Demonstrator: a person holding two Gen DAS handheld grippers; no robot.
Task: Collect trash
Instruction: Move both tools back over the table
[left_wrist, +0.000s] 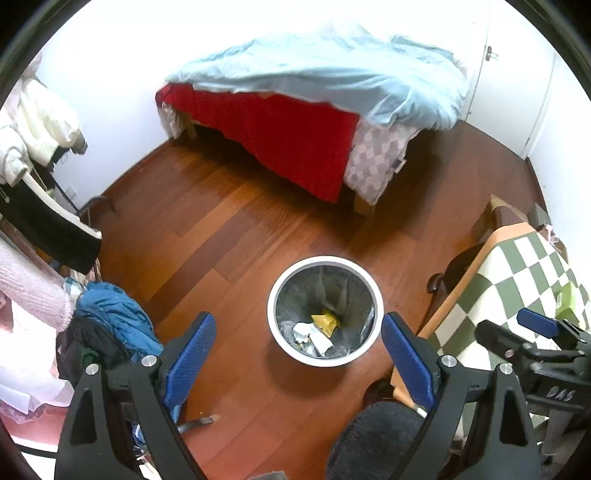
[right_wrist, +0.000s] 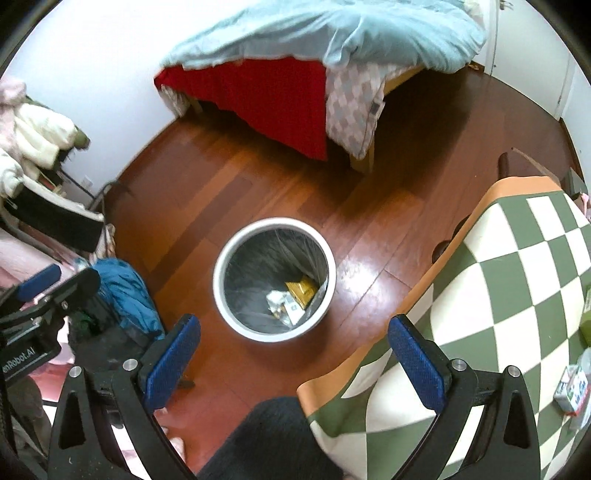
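Black, triangular-framed left tongs (left_wrist: 299, 354) and right tongs (right_wrist: 293, 356); blue textured pads (left_wrist: 190, 354); silver screws at pivots; white lettering at nine o'clock; dark trouser knee (right_wrist: 273, 439) at six.

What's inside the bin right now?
The bin has a grey liner holding a yellow wrapper and crumpled white paper. Anything beneath those is hidden.

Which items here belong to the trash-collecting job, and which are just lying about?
Job items:
- trash bin
- yellow wrapper and crumpled paper inside it
- left gripper, open
- right gripper, open

Lying about:
- bed
- blue clothes pile
- checkered tablecloth
- small carton
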